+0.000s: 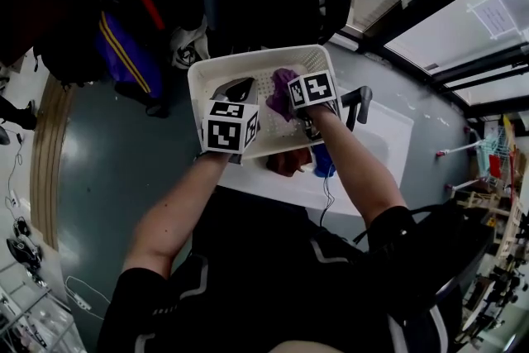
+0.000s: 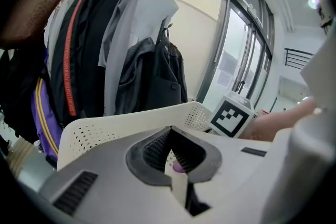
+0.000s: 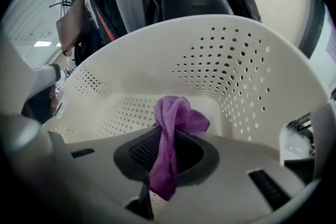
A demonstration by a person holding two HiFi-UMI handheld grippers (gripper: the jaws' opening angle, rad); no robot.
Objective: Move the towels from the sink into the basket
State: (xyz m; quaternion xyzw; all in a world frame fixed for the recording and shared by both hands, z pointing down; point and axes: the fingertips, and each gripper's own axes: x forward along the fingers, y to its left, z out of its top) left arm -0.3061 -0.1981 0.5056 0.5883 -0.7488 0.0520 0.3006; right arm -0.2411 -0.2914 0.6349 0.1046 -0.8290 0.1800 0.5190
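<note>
A white perforated basket (image 1: pixel 216 75) stands in front of me, seen from above. My right gripper (image 1: pixel 307 113) hangs over the inside of the basket (image 3: pixel 247 86), shut on a purple towel (image 3: pixel 170 139) that bunches up above the pads. The same purple towel (image 1: pixel 283 88) shows in the head view beside the right marker cube. My left gripper (image 1: pixel 235 93) sits over the basket's left part. In its own view, the left gripper (image 2: pixel 172 157) has its jaws a narrow gap apart with nothing between them, and the basket rim (image 2: pixel 131 120) lies ahead.
The white sink (image 1: pixel 388 140) with a black faucet (image 1: pixel 358 105) lies right of the basket. Blue cloth (image 1: pixel 322 161) and something reddish (image 1: pixel 289 163) show just below the basket. Coats and bags (image 2: pixel 94 60) hang behind it. Glass doors (image 2: pixel 236 50) stand to the right.
</note>
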